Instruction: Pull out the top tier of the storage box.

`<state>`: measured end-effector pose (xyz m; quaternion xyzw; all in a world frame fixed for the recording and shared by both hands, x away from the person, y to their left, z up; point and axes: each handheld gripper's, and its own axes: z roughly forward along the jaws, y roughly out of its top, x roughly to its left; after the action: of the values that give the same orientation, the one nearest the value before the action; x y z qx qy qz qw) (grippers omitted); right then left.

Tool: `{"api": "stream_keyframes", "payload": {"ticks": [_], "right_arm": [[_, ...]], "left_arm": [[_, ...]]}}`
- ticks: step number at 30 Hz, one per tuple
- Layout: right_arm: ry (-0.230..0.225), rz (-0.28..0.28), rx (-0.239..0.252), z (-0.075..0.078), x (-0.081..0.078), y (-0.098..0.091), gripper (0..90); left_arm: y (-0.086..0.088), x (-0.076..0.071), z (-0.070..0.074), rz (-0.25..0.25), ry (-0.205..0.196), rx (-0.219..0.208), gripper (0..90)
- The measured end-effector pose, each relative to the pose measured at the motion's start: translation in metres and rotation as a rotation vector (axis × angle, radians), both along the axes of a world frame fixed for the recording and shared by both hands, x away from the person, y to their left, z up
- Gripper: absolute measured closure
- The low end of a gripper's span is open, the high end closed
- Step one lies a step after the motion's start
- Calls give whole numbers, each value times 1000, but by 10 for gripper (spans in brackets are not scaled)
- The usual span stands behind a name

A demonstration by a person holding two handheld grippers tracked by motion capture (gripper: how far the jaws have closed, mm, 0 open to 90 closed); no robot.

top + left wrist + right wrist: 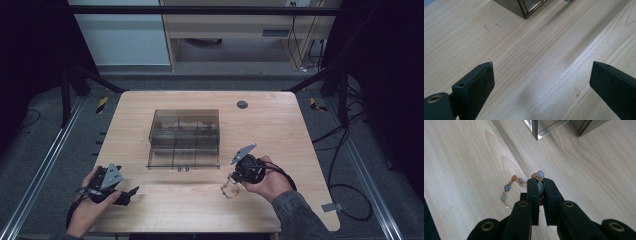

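Note:
A bead bracelet (514, 185) of blue, orange and grey stones on a thin gold chain hangs from my right gripper (539, 181), whose jaws are shut on one grey bead. In the high view the bracelet (229, 189) dangles just above the table below the right gripper (236, 175), in front of the box's right corner. A smoked clear compartment box (184, 137) stands mid-table with its lid open. My left gripper (131, 192) rests at the front left, jaws wide open over bare wood with nothing between them (541, 75).
The wooden table (280, 130) has a round cable grommet (242, 104) at the back. A corner of the box (524, 7) lies ahead of the left gripper, and its metal-edged corner (541, 130) ahead of the right. Black frame rails and cables flank the table.

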<state>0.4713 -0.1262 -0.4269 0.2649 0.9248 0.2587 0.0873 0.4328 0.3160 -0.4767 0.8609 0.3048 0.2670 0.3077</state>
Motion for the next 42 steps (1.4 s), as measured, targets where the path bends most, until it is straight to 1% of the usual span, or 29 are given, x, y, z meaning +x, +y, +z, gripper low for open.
{"api": "stream_keyframes", "payload": {"ticks": [5,9,12,15,16,17,18,21,23,25,26,27,28,29,33,34,42], "right_arm": [[-10,-1,11,13,-2,-2,849],[-30,2,22,23,-2,-4,849],[-44,3,41,30,-3,-6,849],[-54,-3,57,38,-2,-9,849],[-58,-7,58,40,-2,-9,849],[-64,-8,56,42,-2,-10,849],[-64,-14,60,45,-2,-10,849],[-80,-5,61,49,0,-12,849],[-90,-14,68,54,1,-12,849],[-95,-13,68,55,2,-12,849],[-97,-16,67,57,2,-12,850],[-99,-21,69,58,3,-12,849],[-101,-20,69,59,4,-13,849],[-103,-24,69,60,5,-13,849],[-114,-31,68,65,7,-14,849],[-115,-36,74,67,8,-14,849],[-147,-46,90,85,15,-12,849]], "left_arm": [[0,0,0,0,0,1,56],[0,0,0,6,1,4,55],[0,1,0,4,-13,10,55],[1,1,0,4,-15,11,54],[0,0,0,12,-4,3,55],[1,1,0,3,-14,10,54],[1,1,0,2,-13,12,54],[0,1,-1,0,-11,16,54],[-1,1,-1,-2,-8,18,53],[0,2,-1,-2,-9,20,53],[-1,2,-1,-2,-6,18,53],[-1,1,-1,3,5,17,53],[-1,2,-1,-3,-6,21,53],[-1,2,-1,-3,-7,23,53],[-2,1,-2,-2,-8,17,52],[-1,2,-2,-5,-5,24,53],[-1,2,-2,2,-6,26,53]]}}
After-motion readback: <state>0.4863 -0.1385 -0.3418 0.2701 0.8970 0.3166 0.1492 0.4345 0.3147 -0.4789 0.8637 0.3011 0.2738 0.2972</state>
